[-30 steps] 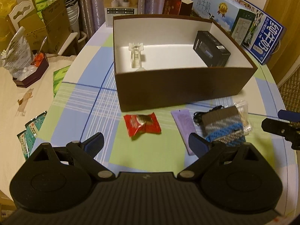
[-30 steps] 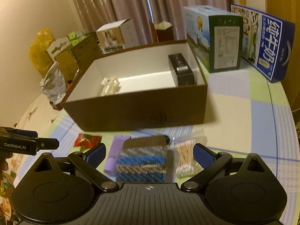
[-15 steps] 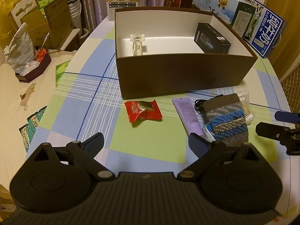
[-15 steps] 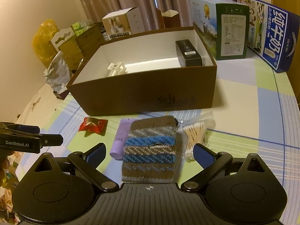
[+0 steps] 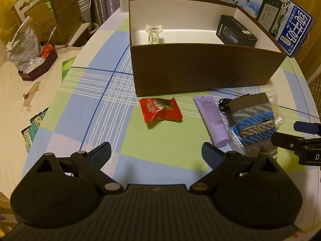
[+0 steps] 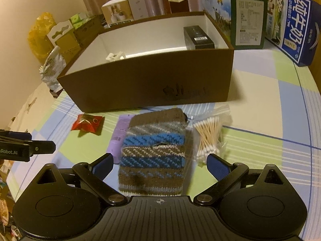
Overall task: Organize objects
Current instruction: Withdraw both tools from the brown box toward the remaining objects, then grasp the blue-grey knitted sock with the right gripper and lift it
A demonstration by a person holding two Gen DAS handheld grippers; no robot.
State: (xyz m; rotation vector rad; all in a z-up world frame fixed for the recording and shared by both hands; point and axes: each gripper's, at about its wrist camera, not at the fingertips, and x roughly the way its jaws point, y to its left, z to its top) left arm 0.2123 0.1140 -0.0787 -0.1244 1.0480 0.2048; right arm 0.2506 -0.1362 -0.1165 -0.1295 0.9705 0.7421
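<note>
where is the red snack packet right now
In the left wrist view the red snack packet lies on the tablecloth in front of the brown box, left of the purple tube.

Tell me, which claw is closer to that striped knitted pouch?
Right. The right claw is open with the knitted pouch lying between its fingers; the left claw hovers off to the pouch's left, nearer the red candy.

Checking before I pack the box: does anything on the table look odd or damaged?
The knitted pouch has a small hole in its middle band, and it lies across the cotton swab bag and beside the purple tube. Nothing is spilled.
</note>
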